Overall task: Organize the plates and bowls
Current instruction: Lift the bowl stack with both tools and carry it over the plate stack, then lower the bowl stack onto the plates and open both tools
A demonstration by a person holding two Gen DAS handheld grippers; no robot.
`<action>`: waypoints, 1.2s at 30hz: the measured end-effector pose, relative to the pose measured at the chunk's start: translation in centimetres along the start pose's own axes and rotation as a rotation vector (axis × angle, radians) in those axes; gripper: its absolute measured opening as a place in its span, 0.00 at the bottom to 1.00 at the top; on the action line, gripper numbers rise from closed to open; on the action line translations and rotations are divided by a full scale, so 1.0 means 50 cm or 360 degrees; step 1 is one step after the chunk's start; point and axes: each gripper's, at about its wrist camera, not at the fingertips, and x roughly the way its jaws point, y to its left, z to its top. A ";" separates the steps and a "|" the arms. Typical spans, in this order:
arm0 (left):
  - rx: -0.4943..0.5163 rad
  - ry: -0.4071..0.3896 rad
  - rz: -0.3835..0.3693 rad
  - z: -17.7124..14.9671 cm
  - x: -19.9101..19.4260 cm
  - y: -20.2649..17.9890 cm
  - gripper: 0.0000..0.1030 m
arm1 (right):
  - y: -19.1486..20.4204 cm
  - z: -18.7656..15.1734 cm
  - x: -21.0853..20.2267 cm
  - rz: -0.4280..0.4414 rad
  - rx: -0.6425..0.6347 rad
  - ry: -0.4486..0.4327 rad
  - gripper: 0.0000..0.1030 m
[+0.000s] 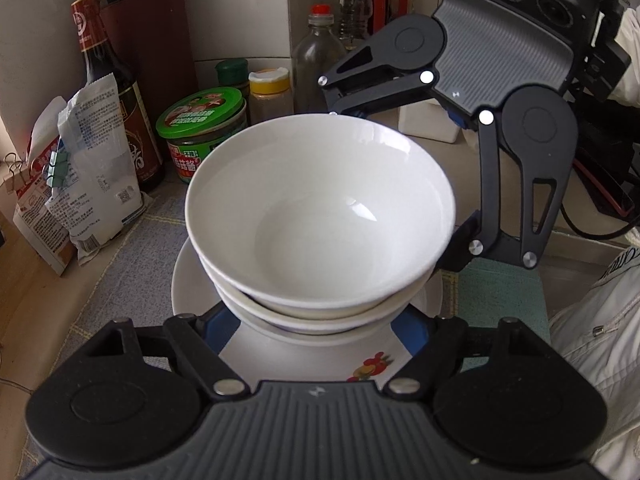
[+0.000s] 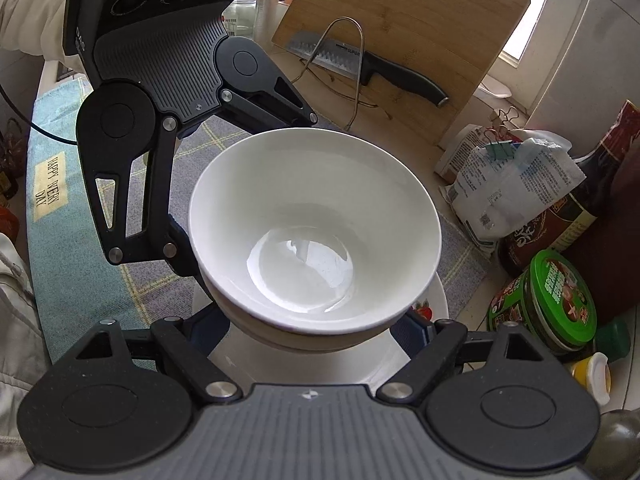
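Note:
A stack of white bowls [image 1: 320, 216] stands on a white plate with a fruit print [image 1: 360, 360] on a grey checked mat. It also shows in the right wrist view [image 2: 316, 228], on the plate [image 2: 304, 364]. My left gripper [image 1: 318, 336] is spread wide around the near side of the stack's base, its blue pads either side of the lower bowls. My right gripper [image 2: 312, 332] does the same from the opposite side. In the left wrist view it [image 1: 400, 184] reaches round the far side. Whether the pads touch the bowls is hidden.
Behind the stack stand a green-lidded jar [image 1: 200, 132], a soy sauce bottle [image 1: 108, 92], clipped packets [image 1: 88, 184] and other bottles [image 1: 316, 64]. A cutting board [image 2: 404, 36] with a knife [image 2: 372, 64] leans at the far side. A teal towel [image 2: 52, 200] lies left.

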 end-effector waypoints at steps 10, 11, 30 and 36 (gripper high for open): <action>-0.0009 0.0017 0.0003 0.006 0.020 0.010 0.79 | -0.026 -0.009 0.022 0.0021 0.0034 0.0019 0.87; -0.0010 0.0020 0.0001 0.007 0.021 0.011 0.79 | -0.029 -0.008 0.025 0.0023 0.0036 0.0021 0.87; -0.0027 -0.0005 0.0018 -0.001 0.025 0.014 0.83 | -0.042 -0.021 0.037 0.0049 0.0117 0.0004 0.91; -0.0114 -0.0077 0.0115 -0.009 0.003 0.006 0.95 | -0.037 -0.019 0.029 0.0033 0.0142 -0.0048 1.00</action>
